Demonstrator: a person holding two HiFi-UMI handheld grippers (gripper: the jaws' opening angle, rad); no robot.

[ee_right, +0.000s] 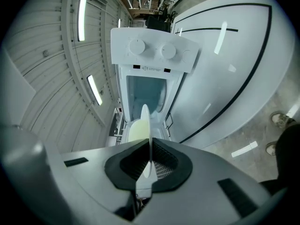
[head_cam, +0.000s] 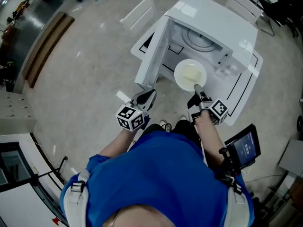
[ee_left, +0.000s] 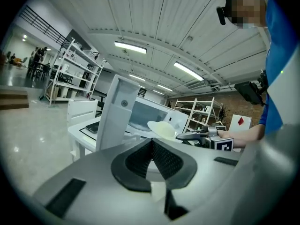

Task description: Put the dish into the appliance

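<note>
Hovering at the mouth of the open microwave [head_cam: 208,34], the dish [head_cam: 190,74] is pinched by its rim in the right gripper [head_cam: 197,88]. The door [head_cam: 152,56] is swung wide on the left. The left gripper [head_cam: 146,97], jaws together and empty, hangs near the door's lower edge.

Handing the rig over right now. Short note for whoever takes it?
Left tool: shut, empty, low beside the microwave's open door.
Right tool: shut on the rim of the dish, which hangs at the mouth of the cavity, not set down.
Done: door open, dish in grip.
Left: carry the dish in onto the turntable, release, draw back out.
</note>
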